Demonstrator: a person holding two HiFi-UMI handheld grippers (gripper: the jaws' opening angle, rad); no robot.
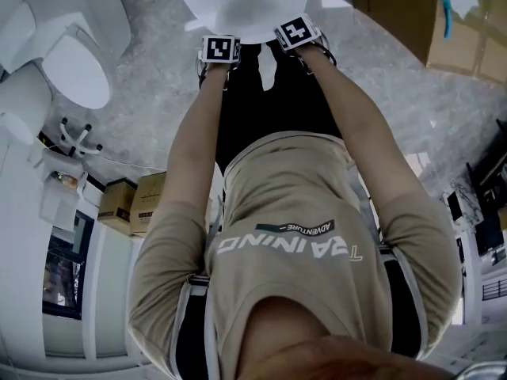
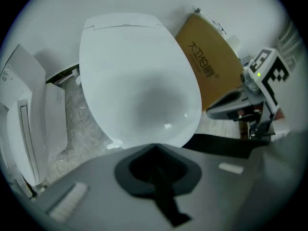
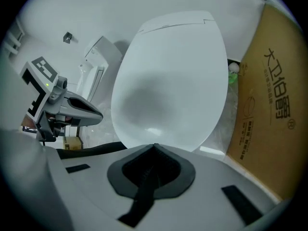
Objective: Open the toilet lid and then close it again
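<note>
The white toilet lid (image 1: 238, 2) lies down flat over the bowl at the top of the head view. It fills the middle of the left gripper view (image 2: 137, 81) and the right gripper view (image 3: 171, 81). My left gripper (image 1: 219, 50) and right gripper (image 1: 297, 32) are side by side at the lid's front edge. In each gripper's own view the jaws meet at a point just before the lid's rim, left gripper (image 2: 154, 147) and right gripper (image 3: 154, 146), with nothing between them. Whether they touch the lid is unclear.
A big brown cardboard box (image 1: 467, 22) leans to the right of the toilet (image 3: 267, 105). A second white toilet (image 1: 71, 62) stands at the left. Small cardboard boxes (image 1: 135, 204) sit on the marble floor by my left side.
</note>
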